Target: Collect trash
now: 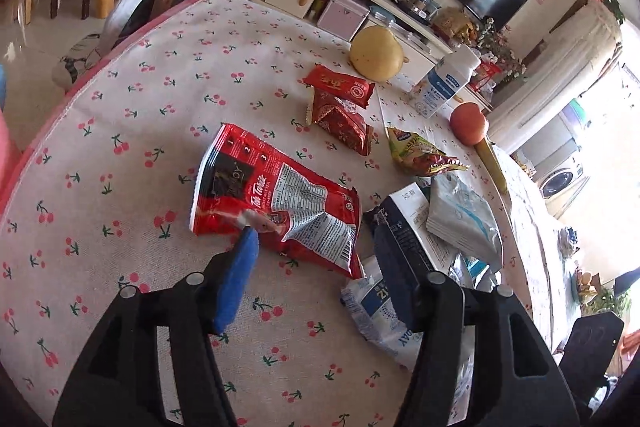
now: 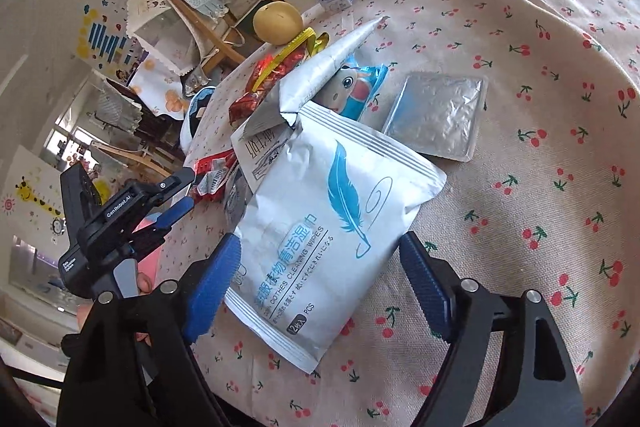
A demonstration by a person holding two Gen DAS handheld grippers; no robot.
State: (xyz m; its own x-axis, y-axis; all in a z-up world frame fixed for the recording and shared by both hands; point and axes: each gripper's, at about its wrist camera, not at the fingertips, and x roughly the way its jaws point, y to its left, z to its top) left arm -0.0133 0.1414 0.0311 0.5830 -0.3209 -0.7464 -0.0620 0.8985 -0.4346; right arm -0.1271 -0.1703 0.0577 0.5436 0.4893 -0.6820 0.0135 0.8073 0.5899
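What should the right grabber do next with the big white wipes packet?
Probably close. The right gripper is open, one blue pad on each side of the white wipes packet, which lies flat on the cherry tablecloth. Squeezing should catch it for lifting.

The white wipes pack [image 2: 320,235] reads "COTHES CLEANING WIPES" and "PCS" under a blue feather, with Chinese characters beside them. The black left gripper [image 2: 176,195] carries "GenRobot.AI". The red bag [image 1: 276,199] shows the numbers 1, 2, 3; its script brand is unclear.
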